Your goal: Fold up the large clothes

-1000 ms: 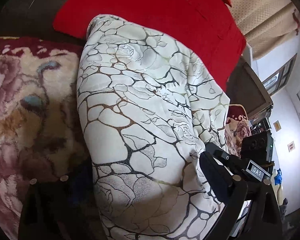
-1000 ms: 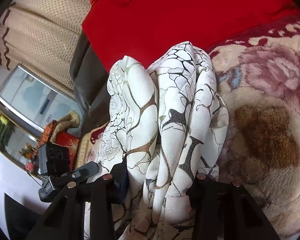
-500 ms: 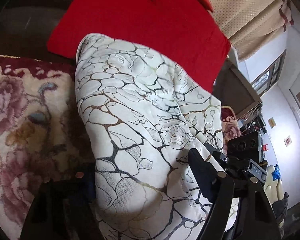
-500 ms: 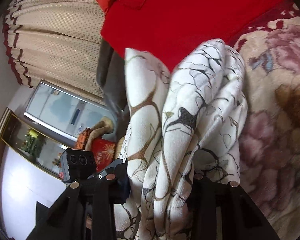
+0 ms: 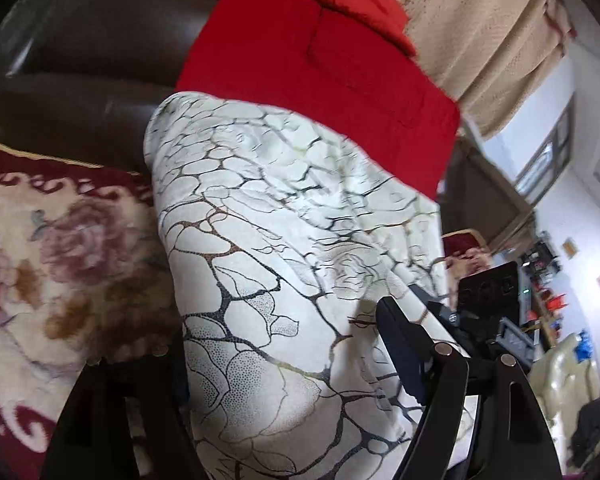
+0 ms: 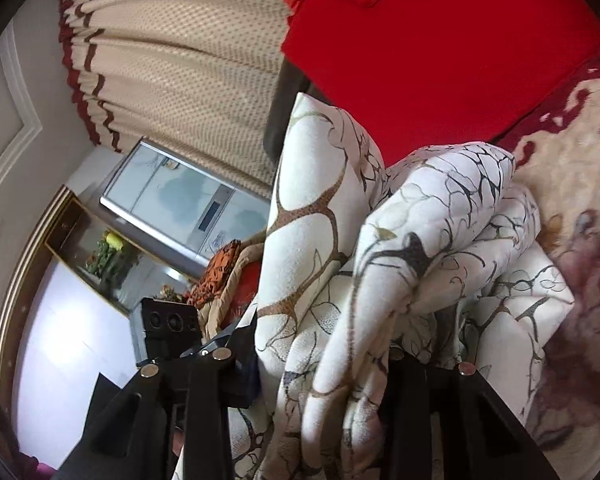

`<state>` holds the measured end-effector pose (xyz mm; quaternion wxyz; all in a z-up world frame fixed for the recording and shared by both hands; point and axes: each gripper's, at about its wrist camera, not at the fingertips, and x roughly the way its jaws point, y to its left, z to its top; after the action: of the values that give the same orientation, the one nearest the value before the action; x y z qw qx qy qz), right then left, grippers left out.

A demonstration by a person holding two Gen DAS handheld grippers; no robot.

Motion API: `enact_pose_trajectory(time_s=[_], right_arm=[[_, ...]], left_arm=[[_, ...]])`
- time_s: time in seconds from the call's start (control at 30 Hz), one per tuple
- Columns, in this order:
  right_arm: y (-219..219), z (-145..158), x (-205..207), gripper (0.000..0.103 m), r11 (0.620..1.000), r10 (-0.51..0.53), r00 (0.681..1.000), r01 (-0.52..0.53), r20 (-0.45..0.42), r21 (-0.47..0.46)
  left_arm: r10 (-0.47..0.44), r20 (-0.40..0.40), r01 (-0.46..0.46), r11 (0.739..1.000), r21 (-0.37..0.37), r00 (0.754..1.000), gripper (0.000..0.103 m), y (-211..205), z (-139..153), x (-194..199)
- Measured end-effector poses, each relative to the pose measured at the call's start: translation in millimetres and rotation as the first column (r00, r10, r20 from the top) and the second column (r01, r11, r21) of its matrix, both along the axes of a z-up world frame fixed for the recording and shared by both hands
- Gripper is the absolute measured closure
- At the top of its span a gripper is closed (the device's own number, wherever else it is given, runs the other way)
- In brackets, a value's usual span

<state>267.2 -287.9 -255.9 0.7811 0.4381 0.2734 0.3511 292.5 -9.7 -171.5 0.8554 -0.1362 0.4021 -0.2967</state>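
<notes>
Both hand-held grippers clamp the white crackle-patterned fabric garment (image 5: 283,280).
Left hand-held gripper (image 5: 283,364) sees it smooth below the red cushion (image 5: 320,68); right hand-held gripper (image 6: 324,364) sees bunched folds.

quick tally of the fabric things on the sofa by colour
White, black-veined garment: 1
Red cushions: 2
Cream and maroon floral blanket: 1
Total: 4

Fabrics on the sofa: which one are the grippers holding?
The white cloth with dark crackle lines. It sits bunched between both grippers' fingers, unlike the plain red fabric behind it and the flowery blanket beside it.
</notes>
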Motion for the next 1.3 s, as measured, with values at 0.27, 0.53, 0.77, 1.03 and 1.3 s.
enact_pose_trajectory(time_s=[0.27,0.53,0.77,1.03,1.3], right_arm=[[4,-74,15,0.065,0.995,-0.078,0.948,0.057,-0.31,-0.076],[7,-38,-9,0.044,0.942,-0.193,0.949,0.108,-0.248,-0.319],[18,37,-64,0.043,0.782,-0.303,0.951,0.282,0.057,-0.555],[82,52,-82,0.064,0.718,-0.149,0.983,0.18,0.104,-0.672],[86,-7,-60,0.067,0.668,-0.202,0.974,0.063,-0.099,-0.741]], left_arm=[[0.129,-0.124,-0.102,0.974,0.204,0.984,0.025,0,-57,21],[0.182,-0.104,-0.159,0.967,0.199,0.978,0.023,18,-45,2],[0.222,0.079,-0.236,0.931,0.278,0.972,0.023,24,-11,-51],[0.245,0.072,-0.25,0.854,0.456,0.967,0.023,12,-46,-66],[0.216,0.061,-0.218,0.843,0.492,0.974,0.019,4,-56,-70]])
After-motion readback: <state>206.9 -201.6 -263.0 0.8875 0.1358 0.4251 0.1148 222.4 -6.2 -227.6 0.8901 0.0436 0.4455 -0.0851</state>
